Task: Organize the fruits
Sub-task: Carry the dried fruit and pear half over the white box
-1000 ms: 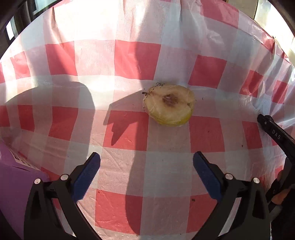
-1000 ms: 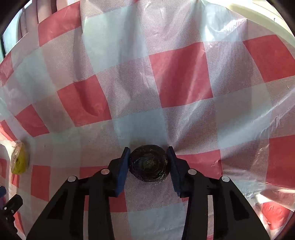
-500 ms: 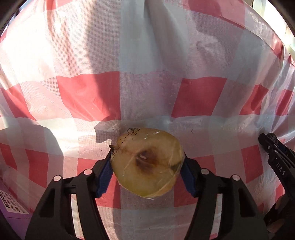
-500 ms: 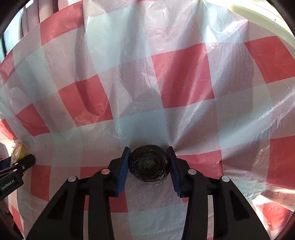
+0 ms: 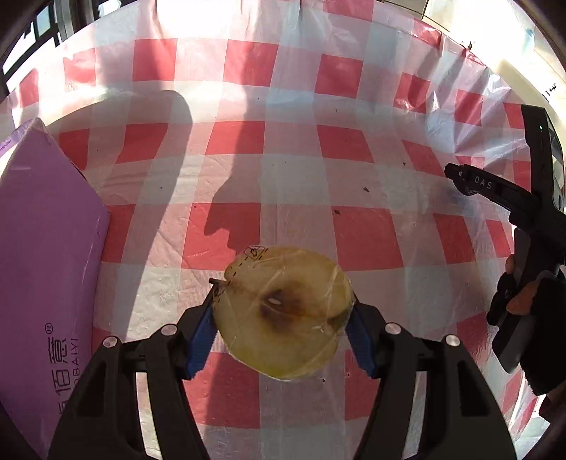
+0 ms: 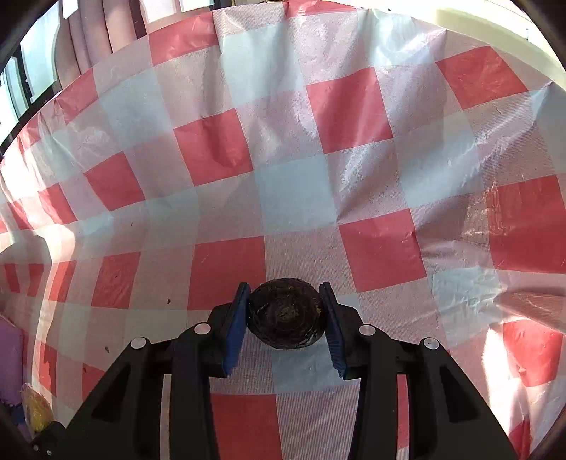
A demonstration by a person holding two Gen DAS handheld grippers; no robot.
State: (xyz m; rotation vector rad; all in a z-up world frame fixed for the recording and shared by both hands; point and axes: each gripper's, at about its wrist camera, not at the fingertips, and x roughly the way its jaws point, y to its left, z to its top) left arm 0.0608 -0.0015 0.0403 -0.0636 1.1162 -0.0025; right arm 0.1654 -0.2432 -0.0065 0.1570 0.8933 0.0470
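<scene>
A halved yellow pear wrapped in clear film, cut face up with a brown core, sits between the blue pads of my left gripper, which is shut on it and holds it above the red-and-white checked cloth. In the right wrist view my right gripper is shut on a small dark round fruit, also wrapped in film, held over the cloth. The pear shows again as a yellow patch at the lower left edge of that view. The right gripper's black body reaches in at the right of the left wrist view.
A purple box with printed lettering lies on the cloth at the left, close to my left gripper. A hand holds the right gripper's handle. Windows and a pink curtain lie beyond the table's far edge.
My left gripper reached the pear, shut on it and lifted it off the cloth, pulling back so the purple box came into view. The right gripper kept its dark fruit and shifted slightly.
</scene>
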